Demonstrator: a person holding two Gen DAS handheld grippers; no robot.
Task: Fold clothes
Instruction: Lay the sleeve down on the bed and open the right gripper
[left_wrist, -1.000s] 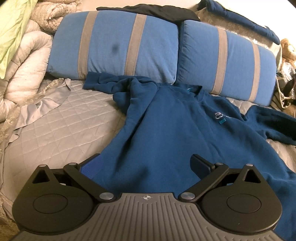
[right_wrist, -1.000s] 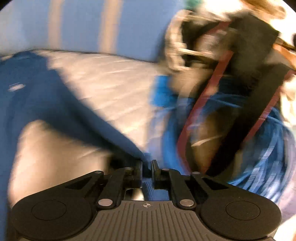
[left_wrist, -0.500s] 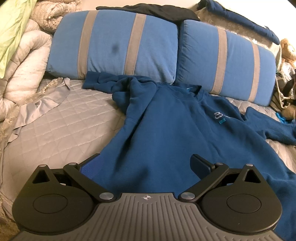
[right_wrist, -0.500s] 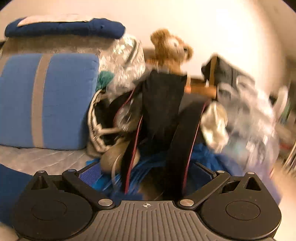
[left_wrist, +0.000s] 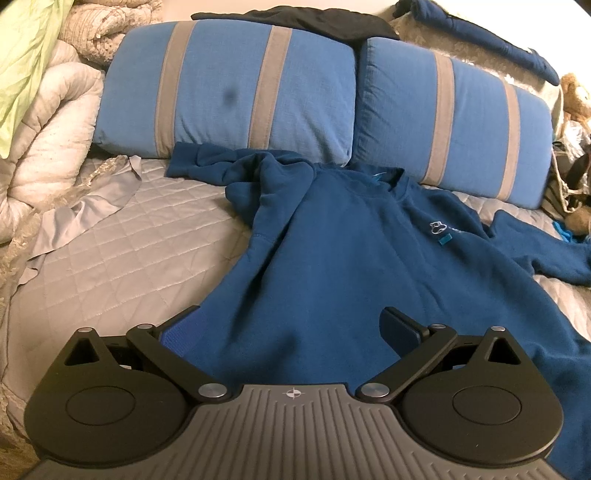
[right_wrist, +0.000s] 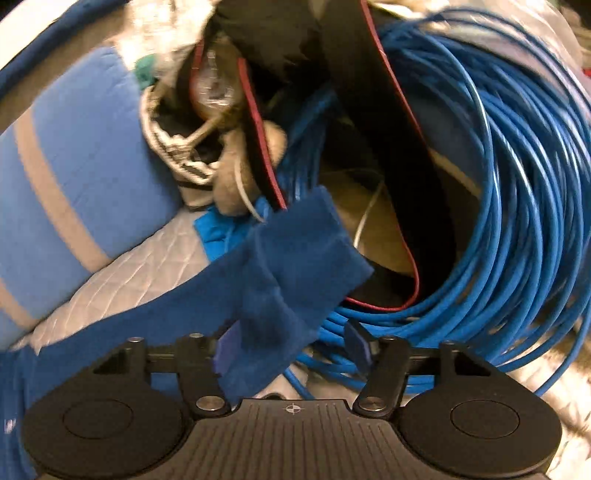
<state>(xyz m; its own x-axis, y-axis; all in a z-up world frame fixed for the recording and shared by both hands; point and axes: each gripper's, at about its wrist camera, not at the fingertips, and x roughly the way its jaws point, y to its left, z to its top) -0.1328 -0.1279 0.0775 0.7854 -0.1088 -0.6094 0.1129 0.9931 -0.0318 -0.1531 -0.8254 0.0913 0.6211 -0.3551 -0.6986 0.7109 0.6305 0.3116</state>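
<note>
The left gripper (left_wrist: 291, 325) is held spread wide, grasping nothing, unchanged from the earlier frame; the sweatshirt (left_wrist: 351, 266) is spread ahead of and beneath its fingers. The right gripper (right_wrist: 291, 349) is released and has been lowered: the sleeve cuff (right_wrist: 299, 258), previously out of view, is now seen between and ahead of its fingers, beside the cable (right_wrist: 517, 206).
</note>
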